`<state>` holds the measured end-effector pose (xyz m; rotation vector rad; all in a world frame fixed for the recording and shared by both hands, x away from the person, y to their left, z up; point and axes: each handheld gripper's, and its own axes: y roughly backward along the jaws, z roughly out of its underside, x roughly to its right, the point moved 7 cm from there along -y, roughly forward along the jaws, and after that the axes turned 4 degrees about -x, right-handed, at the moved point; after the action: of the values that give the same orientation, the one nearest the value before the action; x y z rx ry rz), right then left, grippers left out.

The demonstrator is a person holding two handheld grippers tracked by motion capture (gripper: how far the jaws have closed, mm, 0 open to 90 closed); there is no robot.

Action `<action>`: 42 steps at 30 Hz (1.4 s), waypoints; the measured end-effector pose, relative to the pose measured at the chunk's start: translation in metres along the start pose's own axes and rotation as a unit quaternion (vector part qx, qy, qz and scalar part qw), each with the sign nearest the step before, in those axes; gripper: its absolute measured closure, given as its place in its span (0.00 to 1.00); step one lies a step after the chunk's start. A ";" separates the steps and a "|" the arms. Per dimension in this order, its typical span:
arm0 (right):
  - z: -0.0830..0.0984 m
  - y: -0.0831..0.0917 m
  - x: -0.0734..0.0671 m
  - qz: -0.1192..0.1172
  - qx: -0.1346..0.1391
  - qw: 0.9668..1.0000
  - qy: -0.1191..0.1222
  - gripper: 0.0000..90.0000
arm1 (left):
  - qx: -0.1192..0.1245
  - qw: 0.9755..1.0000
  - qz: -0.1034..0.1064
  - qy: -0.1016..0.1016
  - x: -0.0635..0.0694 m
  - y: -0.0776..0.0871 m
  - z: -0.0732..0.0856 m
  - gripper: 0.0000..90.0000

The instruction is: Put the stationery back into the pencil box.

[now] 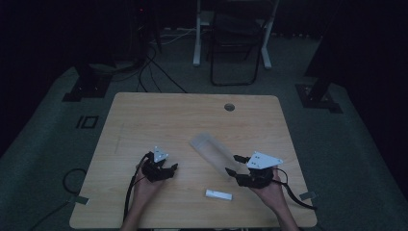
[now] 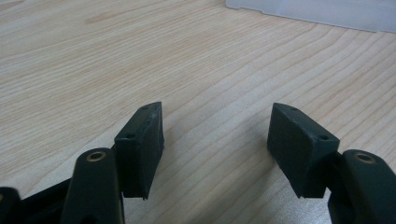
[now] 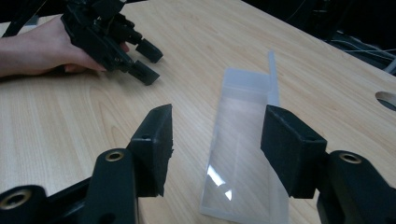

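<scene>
The clear plastic box (image 1: 212, 150) lay flat on the wooden counter (image 1: 159, 115), slightly right of its middle and toward the near edge, set at a slant so that one short end pointed toward the far left and the other toward the near right. In the right gripper view it (image 3: 243, 140) showed as a long, shallow, see-through case with a thin flap standing up along one long side.

The right gripper (image 1: 234, 171) hovered at the box's near-right end, close to the counter's right edge. Its jaws stood apart with the end of the box lying in line between them, but the pads did not press on it, so the right gripper (image 3: 215, 140) had hold of nothing.

The left gripper (image 1: 169, 169) sat toward the near-left part of the counter, well apart from the box, held low over bare wood. Its jaws stood wide apart with only the wood grain between them, and the left gripper (image 2: 217, 140) gripped nothing; an edge of the box (image 2: 317, 11) crossed the top of the left gripper view.

A small white oblong piece (image 1: 219, 195) lay by itself near the near edge, between the two hands and just beside the right one; what it was could not be told.
</scene>
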<state>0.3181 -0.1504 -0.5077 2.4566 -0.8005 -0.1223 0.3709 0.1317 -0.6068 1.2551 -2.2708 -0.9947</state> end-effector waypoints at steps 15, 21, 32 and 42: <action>0.002 -0.004 -0.019 -0.021 -0.005 0.999 0.033 0.51 | -0.002 1.000 -0.001 0.000 0.000 -0.001 -0.001 0.36; 0.004 -0.007 -0.024 -0.029 -0.009 0.999 0.037 0.51 | -0.002 1.000 -0.001 0.000 0.000 -0.001 -0.001 0.36; 0.005 -0.012 -0.032 -0.042 -0.023 0.997 0.052 0.52 | -0.002 1.000 -0.001 0.000 0.000 -0.001 -0.001 0.36; 0.007 -0.011 -0.038 -0.047 -0.029 0.996 0.064 0.54 | -0.002 1.000 -0.001 0.000 0.000 -0.001 -0.001 0.36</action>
<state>0.2910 -0.1246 -0.5225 2.4196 -0.6183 -0.0217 0.3719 0.1307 -0.6072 1.2563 -2.2666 -1.0004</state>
